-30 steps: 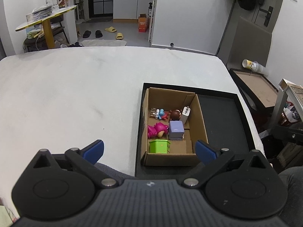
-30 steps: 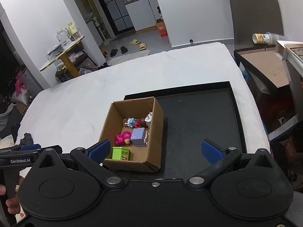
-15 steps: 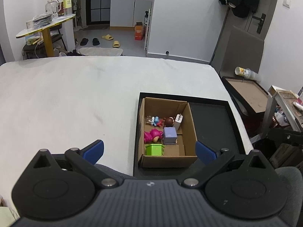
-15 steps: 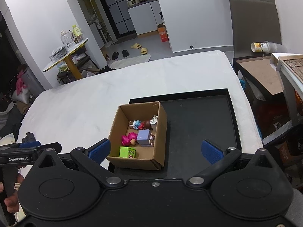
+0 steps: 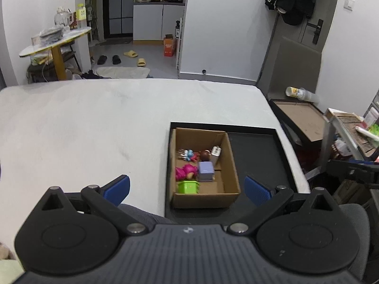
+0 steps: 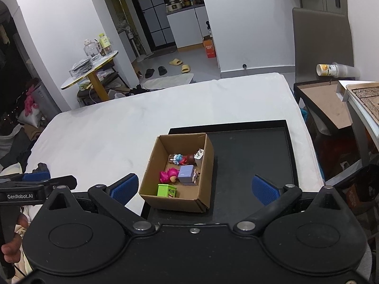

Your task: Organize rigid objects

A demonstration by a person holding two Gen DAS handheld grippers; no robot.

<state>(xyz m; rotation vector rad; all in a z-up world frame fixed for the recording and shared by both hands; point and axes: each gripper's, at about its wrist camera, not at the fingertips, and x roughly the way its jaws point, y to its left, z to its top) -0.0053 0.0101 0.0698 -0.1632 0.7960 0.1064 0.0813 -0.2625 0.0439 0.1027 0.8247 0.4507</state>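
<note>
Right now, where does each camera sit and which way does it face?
Left wrist: on the left hand-held gripper, facing down across the white table at the cardboard box; a grey-clad leg shows.
Right wrist: on the right hand-held gripper, facing the box from its right; fingers show.
Shared: box, black tray, green block.

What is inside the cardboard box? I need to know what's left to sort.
The cardboard box holds a green block, purple cube, pink toy, white plug and small figures. Anything beneath them is covered.
</note>
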